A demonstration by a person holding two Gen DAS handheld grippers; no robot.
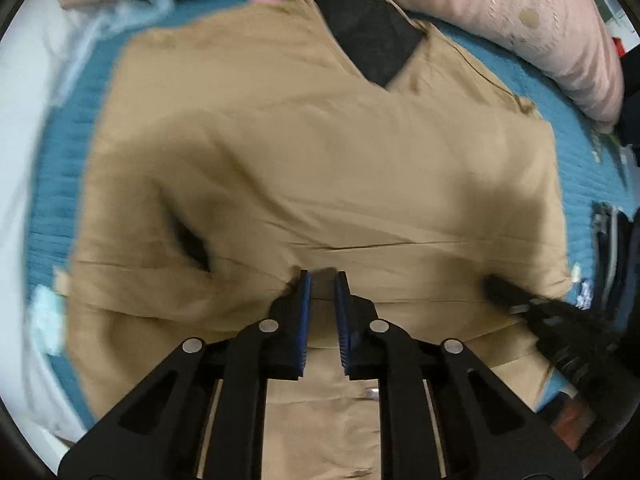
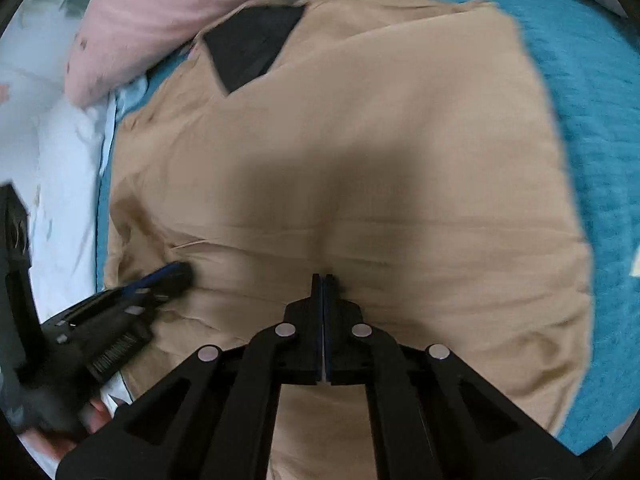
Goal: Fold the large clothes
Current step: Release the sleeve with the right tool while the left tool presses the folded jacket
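Left wrist view: we see the tan garment [image 1: 320,168] spread flat on the teal blanket [image 1: 60,208], pink pillow [image 1: 520,20] beyond. Our left gripper [image 1: 323,276] stands slightly parted over a fold, holding nothing.

Right wrist view: our right gripper [image 2: 324,278] is pressed closed at a garment crease; whether cloth is pinched, we cannot tell.

Coat [image 1: 320,168] on blanket [image 2: 592,100]; pillow [image 1: 500,8] seemingly behind
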